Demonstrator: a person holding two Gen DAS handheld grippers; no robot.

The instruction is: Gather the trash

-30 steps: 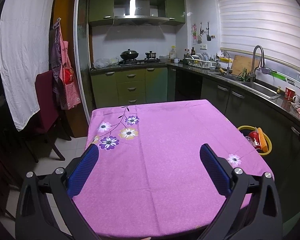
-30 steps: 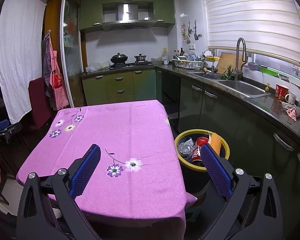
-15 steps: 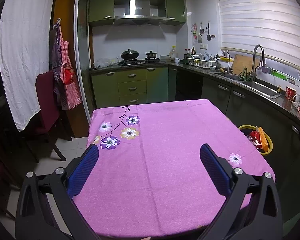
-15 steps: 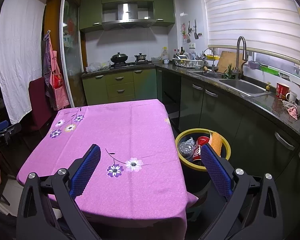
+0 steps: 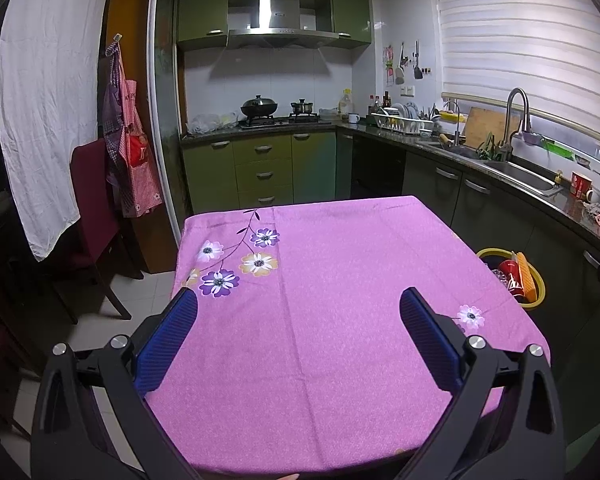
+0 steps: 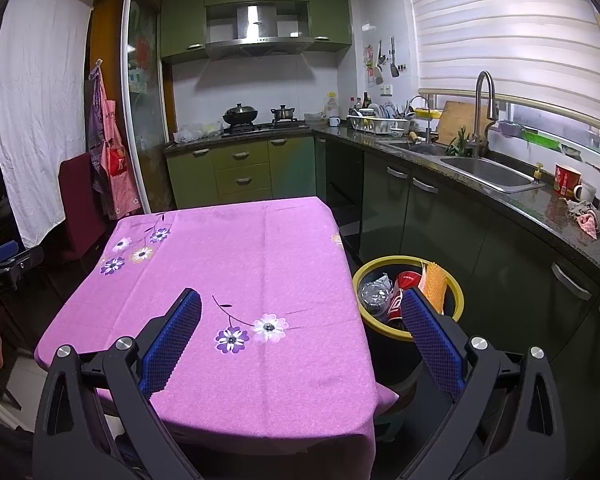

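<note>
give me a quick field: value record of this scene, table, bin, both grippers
table: pink flowered tablecloth, no loose trash visible on it
bin: yellow-rimmed bin on the floor to the right of the table
bin contents: red can, clear plastic, orange item
left gripper: open, holding nothing, above the table
right gripper: open, holding nothing, over the table's right edge, near the bin

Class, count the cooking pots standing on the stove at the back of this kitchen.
2: a dark lidded wok on the left burner, a small steel pot on the right. None seems hidden.
</note>
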